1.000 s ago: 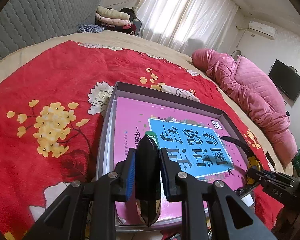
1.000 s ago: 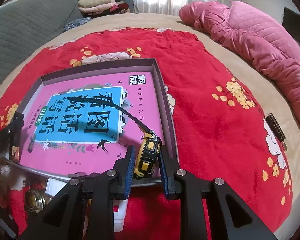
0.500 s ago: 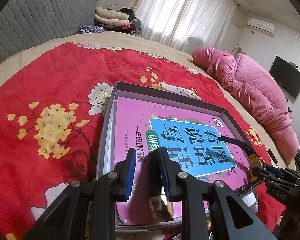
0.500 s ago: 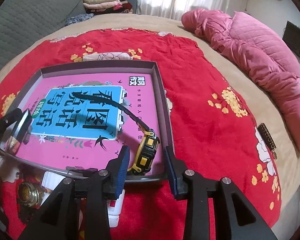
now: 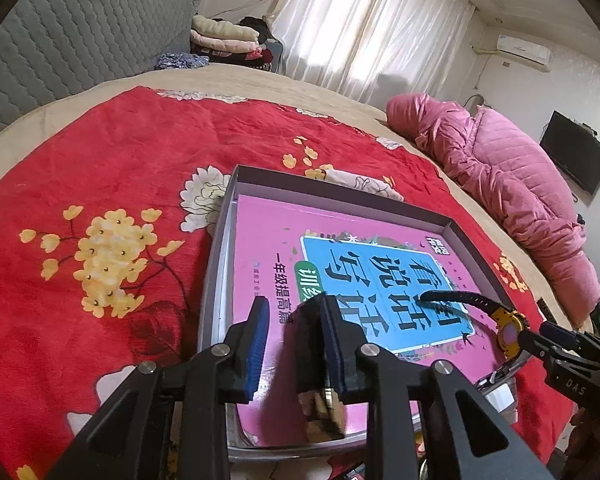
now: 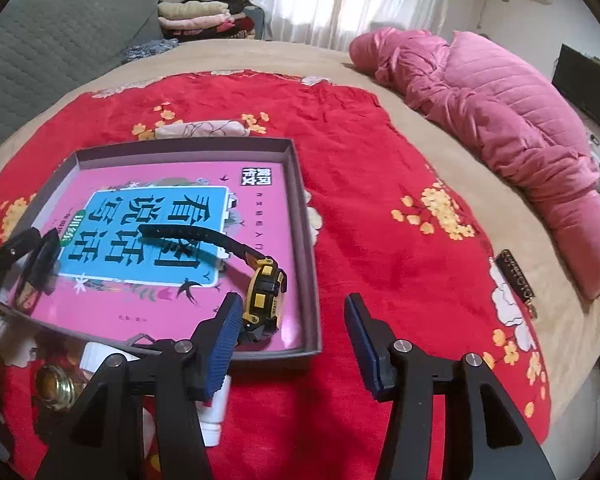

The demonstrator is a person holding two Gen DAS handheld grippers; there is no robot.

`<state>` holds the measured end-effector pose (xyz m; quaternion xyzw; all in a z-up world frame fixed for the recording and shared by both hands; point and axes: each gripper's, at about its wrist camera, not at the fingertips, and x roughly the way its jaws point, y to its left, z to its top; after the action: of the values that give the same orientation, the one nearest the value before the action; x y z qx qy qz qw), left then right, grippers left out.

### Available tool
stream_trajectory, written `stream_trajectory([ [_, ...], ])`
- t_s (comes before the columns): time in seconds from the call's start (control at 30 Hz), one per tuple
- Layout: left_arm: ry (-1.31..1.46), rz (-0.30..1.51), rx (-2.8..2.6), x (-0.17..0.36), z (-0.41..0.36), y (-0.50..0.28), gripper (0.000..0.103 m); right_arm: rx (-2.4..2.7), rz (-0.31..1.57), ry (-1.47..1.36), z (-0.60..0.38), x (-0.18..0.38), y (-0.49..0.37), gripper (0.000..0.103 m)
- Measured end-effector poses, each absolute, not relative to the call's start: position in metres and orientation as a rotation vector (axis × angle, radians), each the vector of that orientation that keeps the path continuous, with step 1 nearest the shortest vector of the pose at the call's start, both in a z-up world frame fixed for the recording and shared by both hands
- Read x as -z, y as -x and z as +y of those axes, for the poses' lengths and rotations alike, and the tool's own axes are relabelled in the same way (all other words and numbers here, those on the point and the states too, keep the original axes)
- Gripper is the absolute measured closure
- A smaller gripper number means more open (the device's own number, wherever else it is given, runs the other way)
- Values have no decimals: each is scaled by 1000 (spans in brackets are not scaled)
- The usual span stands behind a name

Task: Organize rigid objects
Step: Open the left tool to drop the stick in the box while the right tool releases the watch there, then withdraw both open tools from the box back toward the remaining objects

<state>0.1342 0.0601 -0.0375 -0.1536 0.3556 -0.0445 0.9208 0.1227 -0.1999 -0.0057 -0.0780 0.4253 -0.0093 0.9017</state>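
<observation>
A grey shallow box [image 5: 342, 186] [image 6: 304, 216] lies on the red bedspread with a pink book [image 5: 284, 240] [image 6: 172, 188] in it. My left gripper [image 5: 294, 330] is open over the box's near edge; a dark flat mirror-like object [image 5: 312, 356] leans against its right finger, blurred, resting on the book. It also shows in the right wrist view [image 6: 40, 264]. A yellow and black watch [image 6: 266, 288] [image 5: 508, 326] lies on the book at the box's corner. My right gripper [image 6: 290, 324] is open and empty, just behind the watch.
A white bottle [image 6: 216, 408] and a round gold lid [image 6: 56, 386] lie on the bedspread in front of the box. A dark rectangular object [image 6: 516, 276] lies at the right on the bed. A pink quilt [image 6: 500, 120] is at the far right. Folded clothes [image 5: 228, 42] are stacked behind.
Both grippers have opened. The left one let go of the dark flat object, which dropped onto the book. The right one let go of the watch and drew back.
</observation>
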Motion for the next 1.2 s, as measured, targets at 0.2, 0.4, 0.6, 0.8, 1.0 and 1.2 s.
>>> stream_trajectory([
  [0.2, 286, 727, 94, 34, 57, -126, 75, 19, 864, 160, -202, 0, -117, 48],
  [0.4, 256, 744, 99, 34, 54, -118, 74, 24, 850, 134, -207, -9, -109, 48],
  [0.6, 224, 755, 76, 31, 52, -108, 74, 6, 857, 107, -211, -11, -101, 47],
  [0.8, 211, 781, 58, 27, 48, -95, 72, -31, 858, 69, -215, -14, -94, 41],
  [1.0, 222, 778, 49, 15, 50, -80, 72, -42, 853, 26, -224, -17, -87, 40],
  [1.2, 213, 776, 39, 6, 48, -67, 71, -50, 852, -5, -229, -20, -82, 39],
])
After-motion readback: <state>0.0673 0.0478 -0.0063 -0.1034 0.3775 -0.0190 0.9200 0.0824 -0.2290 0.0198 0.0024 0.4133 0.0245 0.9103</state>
